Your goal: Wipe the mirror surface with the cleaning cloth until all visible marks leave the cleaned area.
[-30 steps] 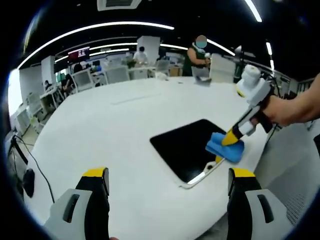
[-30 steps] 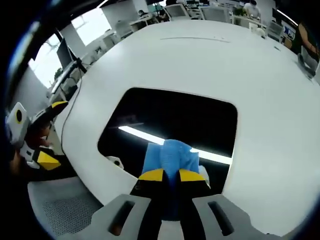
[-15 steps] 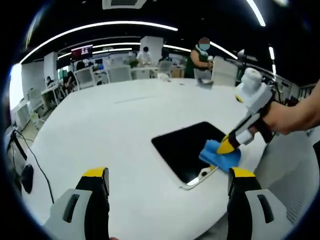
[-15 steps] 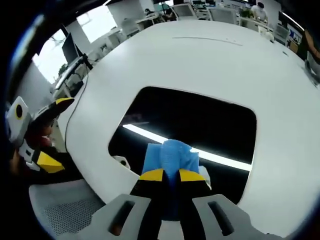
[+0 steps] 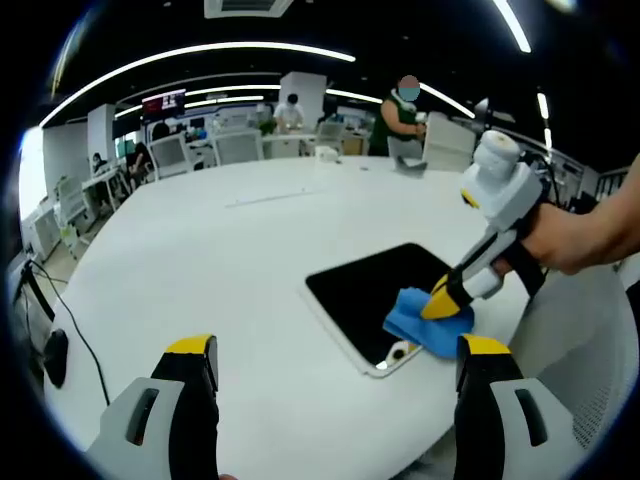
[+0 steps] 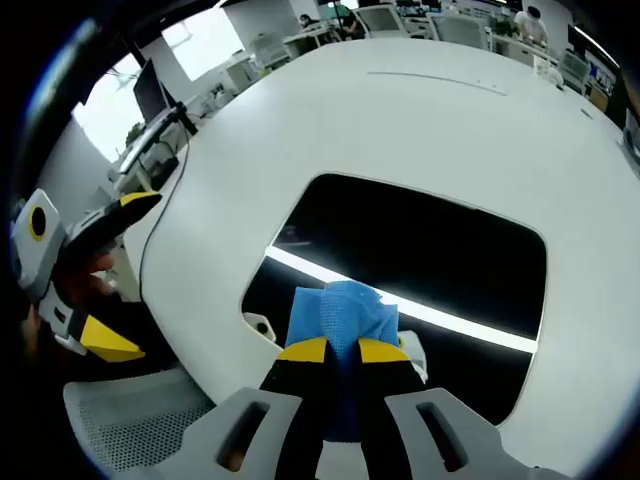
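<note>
On the round white worktop [image 5: 200, 270] lies the dark rectangular mirror [image 5: 378, 290], near the edge, reflecting a bright strip of ceiling light in the right gripper view. The right claw [image 6: 342, 350] has its yellow-tipped jaws pinched tight on the folded blue cleaning cloth [image 6: 342, 310], pressing it down at the mirror's near corner. In the left gripper view that same claw, gripped by a hand [image 5: 570, 235], leans in from the right. The left claw [image 5: 340, 350] hangs above the worktop, jaws spread wide, holding nothing.
</note>
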Demonstrator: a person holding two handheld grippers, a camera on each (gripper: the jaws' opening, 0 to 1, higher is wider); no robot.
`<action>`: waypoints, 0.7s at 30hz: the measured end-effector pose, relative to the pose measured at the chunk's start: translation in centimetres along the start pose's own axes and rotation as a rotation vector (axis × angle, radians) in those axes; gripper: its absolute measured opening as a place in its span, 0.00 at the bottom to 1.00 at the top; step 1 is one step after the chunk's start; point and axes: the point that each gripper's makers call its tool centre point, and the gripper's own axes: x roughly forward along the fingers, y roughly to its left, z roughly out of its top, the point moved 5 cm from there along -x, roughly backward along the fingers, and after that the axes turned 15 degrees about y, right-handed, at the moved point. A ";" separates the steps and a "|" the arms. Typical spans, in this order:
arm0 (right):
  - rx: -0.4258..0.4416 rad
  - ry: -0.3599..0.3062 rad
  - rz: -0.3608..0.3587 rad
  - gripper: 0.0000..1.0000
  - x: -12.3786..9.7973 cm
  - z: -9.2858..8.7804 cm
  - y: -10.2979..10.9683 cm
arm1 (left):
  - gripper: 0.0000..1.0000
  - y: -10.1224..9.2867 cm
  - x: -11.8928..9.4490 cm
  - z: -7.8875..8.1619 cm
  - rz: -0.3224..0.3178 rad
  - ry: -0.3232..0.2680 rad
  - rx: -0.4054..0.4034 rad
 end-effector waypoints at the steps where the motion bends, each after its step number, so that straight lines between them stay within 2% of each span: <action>1: -0.010 0.002 0.003 0.04 0.1 0.1 0.3 | 1.00 0.0 0.0 0.0 0.000 -0.001 -0.005; 5: -0.048 0.003 -0.012 0.04 0.3 0.4 1.0 | 1.00 0.0 0.0 -0.1 -0.003 0.003 -0.003; 21: -0.048 -0.020 -0.002 0.04 0.7 1.0 2.1 | 1.00 0.7 0.2 -0.1 0.000 0.006 -0.009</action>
